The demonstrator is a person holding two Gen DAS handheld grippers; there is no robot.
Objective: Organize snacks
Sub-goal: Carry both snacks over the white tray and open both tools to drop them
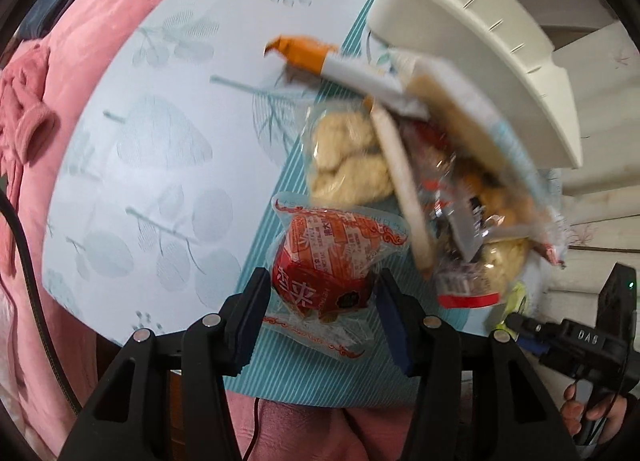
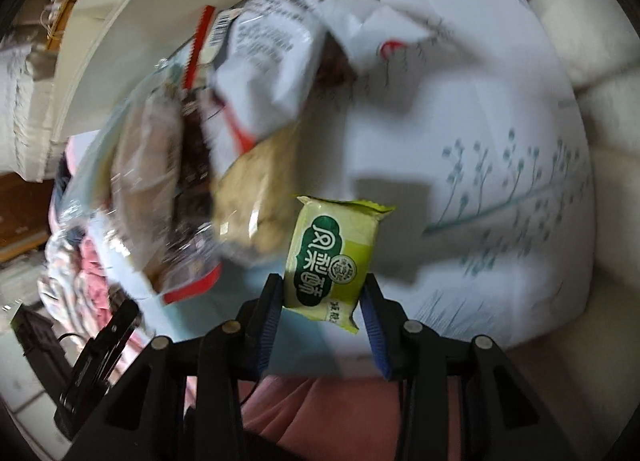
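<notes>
Both grippers are loaded. Left gripper [image 1: 322,317] is clamped on a red-wrapped snack [image 1: 320,281] in a clear pouch with red trim; pads press its two sides. Right gripper [image 2: 322,307] is pinching a green pineapple-cake packet [image 2: 334,257] by its lower end, the rest sticking out ahead of the fingers.

Landmark: white plastic organizer tray [image 1: 480,45] at the far edge of the desk [image 1: 160,121], which has a pale leaf-print cover. The snack pile [image 1: 420,165] sits just in front of the tray, touching or nearly touching its wall. Both held snacks are on the near side of the pile, away from the tray.

Step in hand, as I read it: carry each packet to the tray. To do it well:
- lift clear of the pile before crossing it, since the pouch's loose film edges could snag
- go one at a time; both approach the same tray
- keep the green packet from swinging, the grip is only on its end
- release low inside the tray wall, not over the rim

In the way: the pile itself, including an orange-and-white stick pack [image 1: 332,61] and a bag of pale cookies [image 1: 348,157] between grippers and tray. A large white printed bag [image 2: 272,73] lies on top of the pile in the right wrist view. Pink blanket [image 1: 80,61] is on the side well away from the tray, not an obstacle. Frames are blurred; which tray compartment is free I can't tell.
</notes>
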